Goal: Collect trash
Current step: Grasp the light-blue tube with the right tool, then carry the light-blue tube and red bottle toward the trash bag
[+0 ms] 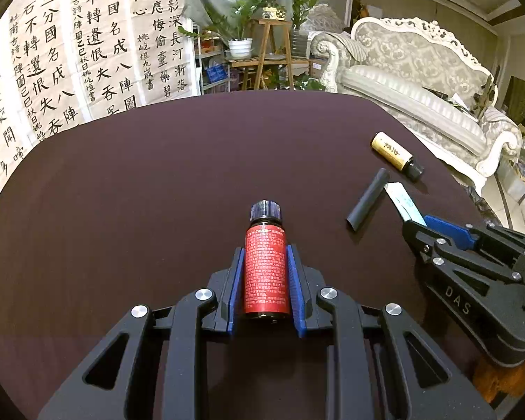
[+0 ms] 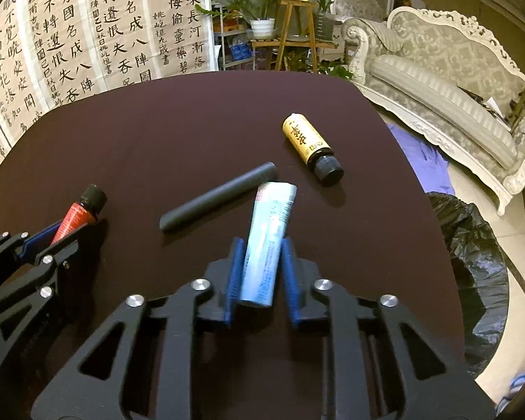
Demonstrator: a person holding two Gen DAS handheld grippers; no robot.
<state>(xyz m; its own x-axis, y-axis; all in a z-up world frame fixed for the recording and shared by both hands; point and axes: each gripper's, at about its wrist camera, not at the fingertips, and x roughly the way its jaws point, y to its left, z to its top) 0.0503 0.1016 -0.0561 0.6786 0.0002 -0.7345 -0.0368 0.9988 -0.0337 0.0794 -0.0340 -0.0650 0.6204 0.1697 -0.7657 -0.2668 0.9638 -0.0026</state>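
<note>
Sheets of brush calligraphy (image 1: 87,42) in large black Chinese characters hang behind a dark maroon desk (image 1: 140,182), with potted plants on a wooden stand (image 1: 273,52) and a carved pale sofa (image 1: 420,80) further back. The left gripper (image 1: 265,266) has its blue-padded fingers (image 1: 237,273) pressed against the sides of a small brown bottle with a red label (image 1: 265,269); the label carries dense fine print too small to read, and the ribbed black cap points straight ahead of the fingertips. The right gripper (image 2: 259,262) pinches a pale blue-and-white tube (image 2: 267,241) whose printing is blurred, its far end reaching past the fingers (image 2: 236,266). Just ahead and left of the right fingertips a matte dark grey cylinder (image 2: 220,196) lies on the desk, one end close beside the tube's tip. Ahead and to the right, apart from both, a second brown bottle with a yellow label (image 2: 306,138) lies on its side, black cap toward the camera, its bold dark characters not clearly legible. The letters "DAS" show on the right gripper's black body in the left wrist view. Off the desk's edge, to the right of the right fingers, sits a crinkled black plastic bag (image 2: 472,255), with purple cloth (image 2: 423,161) beyond it on the floor.
</note>
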